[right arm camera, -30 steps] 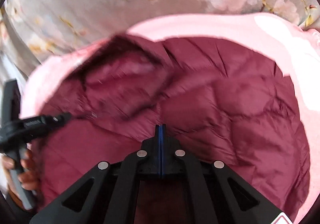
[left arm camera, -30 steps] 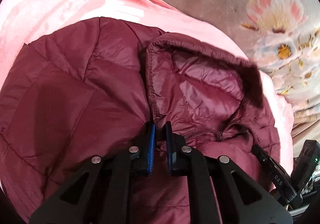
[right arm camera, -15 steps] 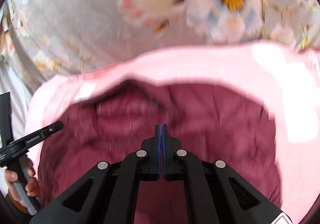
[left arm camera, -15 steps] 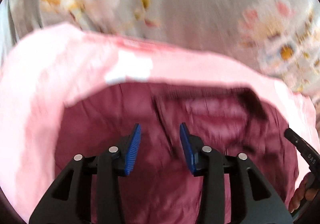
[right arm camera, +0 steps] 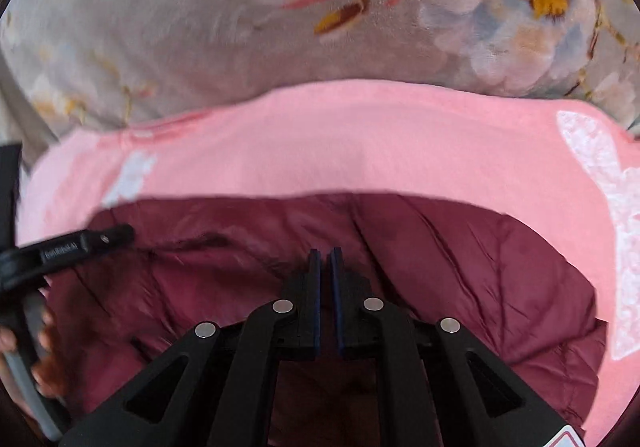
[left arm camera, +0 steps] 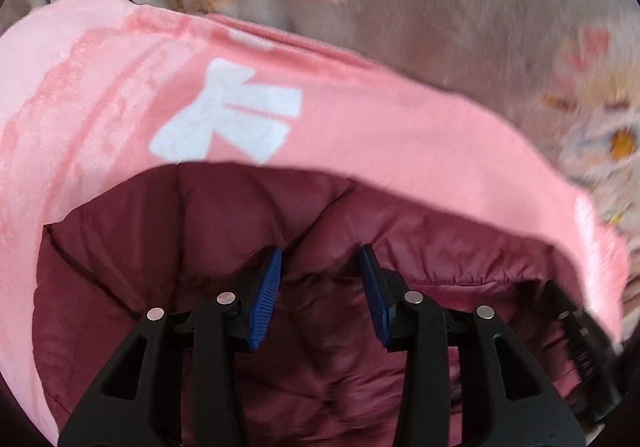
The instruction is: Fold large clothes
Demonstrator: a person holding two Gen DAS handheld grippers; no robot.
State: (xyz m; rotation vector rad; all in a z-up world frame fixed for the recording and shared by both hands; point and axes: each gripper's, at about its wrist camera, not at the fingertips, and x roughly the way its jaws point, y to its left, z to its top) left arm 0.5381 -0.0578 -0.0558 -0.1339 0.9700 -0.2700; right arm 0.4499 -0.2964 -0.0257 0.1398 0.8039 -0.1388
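Maroon quilted puffer jacket (left arm camera: 224,247) lies bunched on a pink garment (left arm camera: 360,119) with white bow prints, both spread over a grey floral sheet (right arm camera: 160,27). Left gripper (left arm camera: 320,287) hovers over the jacket, blue pads well apart, nothing pinched between them. Right gripper (right arm camera: 325,287) over the jacket's near middle, jaws just opening, a narrow gap showing, no fabric caught; a hand (right arm camera: 44,359) on the left gripper's handle shows at far left.

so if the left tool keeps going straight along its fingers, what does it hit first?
Most likely the maroon puffer jacket: the left tool is open with nothing between its pads and angles down at the quilted fabric just ahead. The pink cloth lies beyond. Depth is hard to judge in this view.
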